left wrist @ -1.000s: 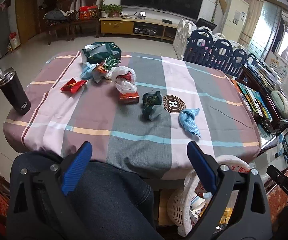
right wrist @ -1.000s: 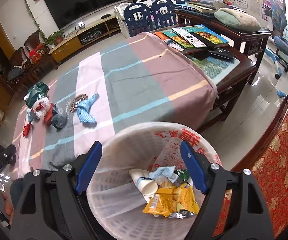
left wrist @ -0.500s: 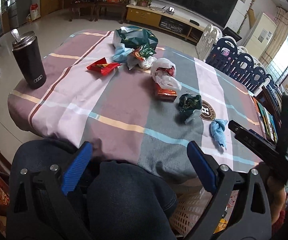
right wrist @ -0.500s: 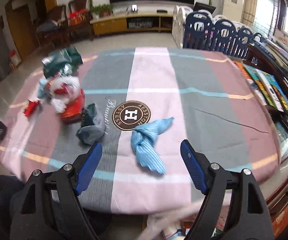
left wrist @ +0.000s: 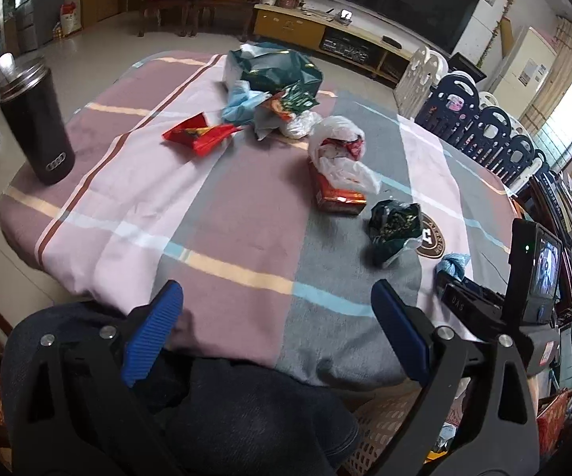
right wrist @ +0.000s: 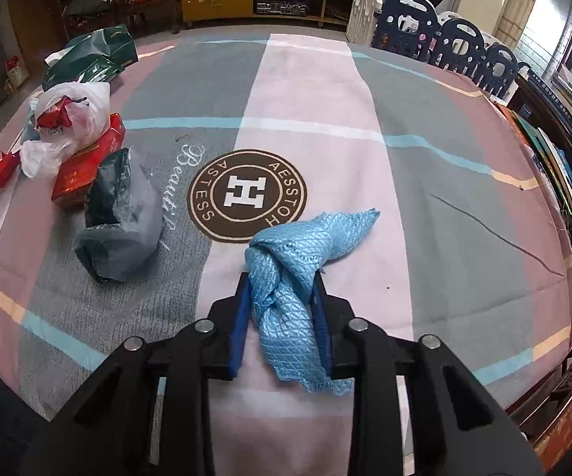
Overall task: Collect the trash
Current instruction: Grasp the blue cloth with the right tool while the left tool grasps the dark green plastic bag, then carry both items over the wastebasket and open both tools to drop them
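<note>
One black tumbler [left wrist: 36,127] stands at the left edge of the bench [left wrist: 246,214]. Right of the tumbler lie one red wrapper [left wrist: 198,135], one green bag [left wrist: 274,69], one white plastic bag [left wrist: 341,154] on one red box [left wrist: 337,196], and one dark foil bag [left wrist: 395,226]. The left tongs [left wrist: 278,341] hang wide apart at the near bench edge, gripping nothing. The right tongs [right wrist: 282,309] clamp narrowly on one blue cloth [right wrist: 297,254], which lies just beside the round logo [right wrist: 248,194].

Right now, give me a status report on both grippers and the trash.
Right gripper shut on blue cloth, cloth on the tablecloth. Left gripper open, empty, at table edge. Green bag lies left of the cloth, apart from it.
</note>
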The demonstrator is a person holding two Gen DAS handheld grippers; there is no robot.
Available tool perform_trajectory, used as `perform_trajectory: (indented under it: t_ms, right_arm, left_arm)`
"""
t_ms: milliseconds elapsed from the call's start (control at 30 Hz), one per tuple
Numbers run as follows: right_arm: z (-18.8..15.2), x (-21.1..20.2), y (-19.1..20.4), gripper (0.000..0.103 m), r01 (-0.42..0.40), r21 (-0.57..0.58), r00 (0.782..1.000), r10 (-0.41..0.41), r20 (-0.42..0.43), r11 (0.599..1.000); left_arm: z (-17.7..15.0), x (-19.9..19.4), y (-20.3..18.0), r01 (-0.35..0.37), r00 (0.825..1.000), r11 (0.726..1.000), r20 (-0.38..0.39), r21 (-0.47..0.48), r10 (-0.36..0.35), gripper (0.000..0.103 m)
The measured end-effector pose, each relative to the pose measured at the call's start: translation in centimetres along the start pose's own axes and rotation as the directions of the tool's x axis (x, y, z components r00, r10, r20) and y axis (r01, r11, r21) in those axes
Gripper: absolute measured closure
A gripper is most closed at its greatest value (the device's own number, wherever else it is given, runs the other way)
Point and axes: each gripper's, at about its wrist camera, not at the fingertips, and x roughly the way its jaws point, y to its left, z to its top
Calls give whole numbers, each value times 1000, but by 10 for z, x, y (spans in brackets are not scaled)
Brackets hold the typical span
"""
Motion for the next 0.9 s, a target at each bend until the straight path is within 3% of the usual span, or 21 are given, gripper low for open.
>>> perform_trajectory:
  t_ms: [167, 267, 333, 400, 533, 567, 600, 667, 767, 900]
  right_arm:
    - [-18, -45, -22, 75, -67, 55, 996, 63, 70, 996]
    - [-37, -74, -47, 75, -107, 123, 991, 96, 90, 987]
    - [-49, -87, -62, 75, -121, 158, 990, 107, 95, 980]
    - [-63, -100, -77, 75, -121, 186, 990, 104, 99, 975]
    - [-79, -118, -99, 75, -100, 226, 992, 78, 101, 969]
    - [-82, -121, -104, 75, -90, 232, 992, 67, 103, 969]
    - [-84, -123, -107, 75, -84, 237, 993, 60, 105, 968]
    - [-87, -125, -111, 75, -86, 251, 993, 61, 105, 964]
    - [-87, -126, -108, 75, -84, 255, 993, 58, 106, 963]
    - [-84, -136, -93, 75, -99, 226, 989, 71, 128, 969]
  left_arm:
    - [25, 33, -51, 136, 989, 988, -67, 76, -131, 11]
    - [33, 66, -89, 220, 967, 967, -160, 132, -198, 11]
    - [36, 87, -114, 224, 963, 957, -195, 184, -188, 11]
    - [36, 104, -133, 176, 971, 955, -201, 238, -128, 11]
    - [35, 132, -148, 154, 968, 952, -233, 264, -92, 12]
    - [35, 136, -148, 165, 964, 952, -244, 259, -100, 22]
    - [33, 139, -147, 168, 963, 952, -251, 256, -102, 42]
    - [29, 137, -144, 140, 972, 949, -222, 281, -77, 58]
    - [24, 123, -131, 199, 964, 951, -222, 235, -146, 65]
    - [14, 86, -106, 173, 979, 967, -144, 186, -148, 66]
